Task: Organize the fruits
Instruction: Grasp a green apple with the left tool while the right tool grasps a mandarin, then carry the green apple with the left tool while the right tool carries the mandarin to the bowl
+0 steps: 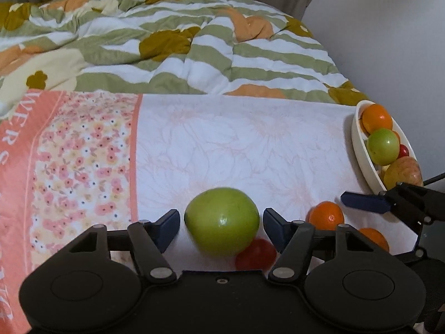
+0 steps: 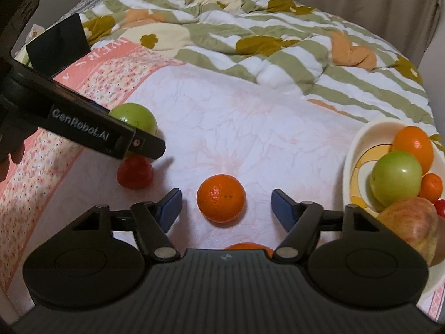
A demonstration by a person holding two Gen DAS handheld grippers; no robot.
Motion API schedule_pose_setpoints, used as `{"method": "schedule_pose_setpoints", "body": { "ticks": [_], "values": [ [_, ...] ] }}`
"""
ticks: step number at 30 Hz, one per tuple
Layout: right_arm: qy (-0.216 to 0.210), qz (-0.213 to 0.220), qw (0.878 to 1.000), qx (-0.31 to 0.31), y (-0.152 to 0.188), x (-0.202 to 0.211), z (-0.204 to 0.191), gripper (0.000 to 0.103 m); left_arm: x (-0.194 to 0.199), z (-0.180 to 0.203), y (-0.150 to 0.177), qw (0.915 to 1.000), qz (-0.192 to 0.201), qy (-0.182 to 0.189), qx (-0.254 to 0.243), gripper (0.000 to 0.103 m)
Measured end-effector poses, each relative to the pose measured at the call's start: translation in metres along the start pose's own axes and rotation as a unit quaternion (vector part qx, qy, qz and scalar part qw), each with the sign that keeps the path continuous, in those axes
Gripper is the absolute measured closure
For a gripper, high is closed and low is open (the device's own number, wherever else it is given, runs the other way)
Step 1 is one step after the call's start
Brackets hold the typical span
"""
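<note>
My left gripper (image 1: 221,224) is open, its blue fingertips on either side of a green apple (image 1: 221,221) lying on the white cloth, not touching it. A small red fruit (image 1: 256,254) lies just right of the apple and two oranges (image 1: 326,215) lie further right. My right gripper (image 2: 226,208) is open around an orange (image 2: 221,198) on the cloth. The same green apple (image 2: 136,118) and red fruit (image 2: 135,172) show at the left, partly hidden by the left gripper's body. A white bowl (image 2: 351,150) at the right holds several fruits.
The cloth (image 1: 250,144) lies over a bed with a rumpled striped green and white quilt (image 1: 167,41) behind it. The bowl (image 1: 358,147) sits at the cloth's right edge. Another orange (image 2: 244,246) peeks out under my right gripper.
</note>
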State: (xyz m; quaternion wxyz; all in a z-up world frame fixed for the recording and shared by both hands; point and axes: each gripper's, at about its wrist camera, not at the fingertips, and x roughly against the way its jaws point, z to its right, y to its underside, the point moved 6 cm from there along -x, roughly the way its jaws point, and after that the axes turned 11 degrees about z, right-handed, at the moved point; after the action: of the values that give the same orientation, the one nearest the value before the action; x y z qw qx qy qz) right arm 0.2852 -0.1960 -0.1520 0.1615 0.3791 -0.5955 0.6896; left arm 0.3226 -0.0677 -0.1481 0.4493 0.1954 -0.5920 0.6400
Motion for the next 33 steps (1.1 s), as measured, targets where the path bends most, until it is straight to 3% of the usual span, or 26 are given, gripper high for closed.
{"method": "schedule_pose_setpoints", "body": {
  "ticks": [2, 11, 15, 33],
  "values": [
    [-0.003, -0.004, 1.000, 0.002, 0.001, -0.003, 0.000, 0.027, 0.000, 0.002, -0.001, 0.9999, 0.001, -0.002, -0.013, 0.044],
    [-0.010, -0.009, 1.000, 0.004, 0.000, -0.008, -0.004, 0.037, 0.002, -0.006, -0.001, 0.9999, 0.004, -0.007, -0.015, 0.045],
    [-0.009, -0.007, 1.000, 0.010, -0.001, -0.007, -0.005, 0.050, 0.005, -0.009, 0.000, 0.9999, 0.005, -0.010, -0.013, 0.045],
    [0.017, 0.033, 0.999, 0.017, -0.018, 0.029, -0.020, 0.050, 0.058, -0.004, -0.004, 0.9975, 0.059, -0.008, -0.037, 0.045]
  ]
}}
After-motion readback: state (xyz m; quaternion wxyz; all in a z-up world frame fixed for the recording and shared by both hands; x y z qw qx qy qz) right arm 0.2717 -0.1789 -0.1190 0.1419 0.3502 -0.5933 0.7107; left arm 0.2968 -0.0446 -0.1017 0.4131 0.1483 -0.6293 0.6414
